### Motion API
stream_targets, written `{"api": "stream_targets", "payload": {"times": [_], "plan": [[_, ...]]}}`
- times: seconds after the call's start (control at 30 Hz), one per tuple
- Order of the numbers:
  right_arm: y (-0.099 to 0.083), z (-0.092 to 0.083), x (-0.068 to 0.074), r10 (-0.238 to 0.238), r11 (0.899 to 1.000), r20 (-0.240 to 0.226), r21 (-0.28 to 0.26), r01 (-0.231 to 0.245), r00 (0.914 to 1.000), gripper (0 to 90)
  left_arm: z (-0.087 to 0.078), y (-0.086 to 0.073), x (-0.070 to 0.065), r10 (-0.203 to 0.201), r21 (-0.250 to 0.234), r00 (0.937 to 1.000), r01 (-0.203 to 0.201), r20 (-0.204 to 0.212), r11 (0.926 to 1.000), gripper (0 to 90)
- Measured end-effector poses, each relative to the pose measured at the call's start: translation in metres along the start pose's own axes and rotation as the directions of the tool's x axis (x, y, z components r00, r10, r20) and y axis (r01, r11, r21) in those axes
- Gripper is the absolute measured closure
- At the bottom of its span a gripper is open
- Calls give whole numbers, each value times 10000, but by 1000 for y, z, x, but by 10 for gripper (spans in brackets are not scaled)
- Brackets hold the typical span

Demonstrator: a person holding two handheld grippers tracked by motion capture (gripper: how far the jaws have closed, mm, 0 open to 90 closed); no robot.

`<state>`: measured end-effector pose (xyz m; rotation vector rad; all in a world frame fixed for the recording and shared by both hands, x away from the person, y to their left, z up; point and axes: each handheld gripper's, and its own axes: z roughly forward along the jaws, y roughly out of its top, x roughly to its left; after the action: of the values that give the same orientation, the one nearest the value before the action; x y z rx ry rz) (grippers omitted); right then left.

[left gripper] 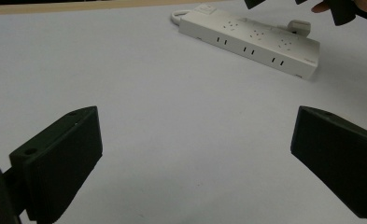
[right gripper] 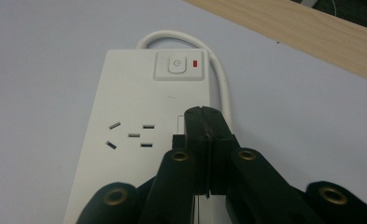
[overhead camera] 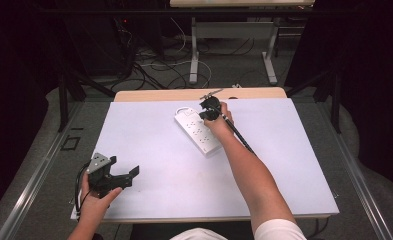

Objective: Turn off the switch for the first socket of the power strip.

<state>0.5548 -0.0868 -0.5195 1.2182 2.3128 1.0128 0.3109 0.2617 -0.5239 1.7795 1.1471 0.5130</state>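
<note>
White-covered worktop (overhead camera: 149,150) with a wood edge stood on grey floor (overhead camera: 44,165). Second table's legs (overhead camera: 194,55) and loose cables (overhead camera: 154,70) lay behind; surroundings were dark.

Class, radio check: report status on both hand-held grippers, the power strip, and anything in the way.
Left hand-held gripper open, near table's front edge. Right hand-held gripper shut, empty, over power strip, pointing at its switch. Cord beside the tip; path to switch unobstructed.
</note>
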Motion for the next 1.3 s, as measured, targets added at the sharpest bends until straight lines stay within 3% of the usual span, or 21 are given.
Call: {"api": "stream_targets", "payload": {"times": [0.27,0.4,0.5,0.83,0.9,1.17,1.3], "plan": [[-3,7,3,154,9992,29,363,-155,9999,900,0,0,0,12,-13,10000,-12,-5,10000,20],[-4,9,2,66,9993,88,379,-69,9999,900,0,0,0,17,-9,10000,-17,-13,10000,20],[-5,10,2,360,9985,-19,401,-359,9993,900,0,0,0,16,-25,10000,-16,-8,10000,20],[-6,11,2,290,9993,-84,245,-287,9995,900,0,0,0,38,-40,10000,-38,-11,10000,20],[-6,9,2,474,9977,-97,485,-469,9988,900,0,0,0,47,-42,10000,-47,-15,10000,20],[-9,11,2,722,9971,-134,229,-719,9973,900,-1,0,0,52,-34,10000,-53,-31,10000,20],[-10,11,0,499,9985,-170,228,-495,9986,900,0,0,0,62,-24,10000,-62,-29,10000,20]]}}
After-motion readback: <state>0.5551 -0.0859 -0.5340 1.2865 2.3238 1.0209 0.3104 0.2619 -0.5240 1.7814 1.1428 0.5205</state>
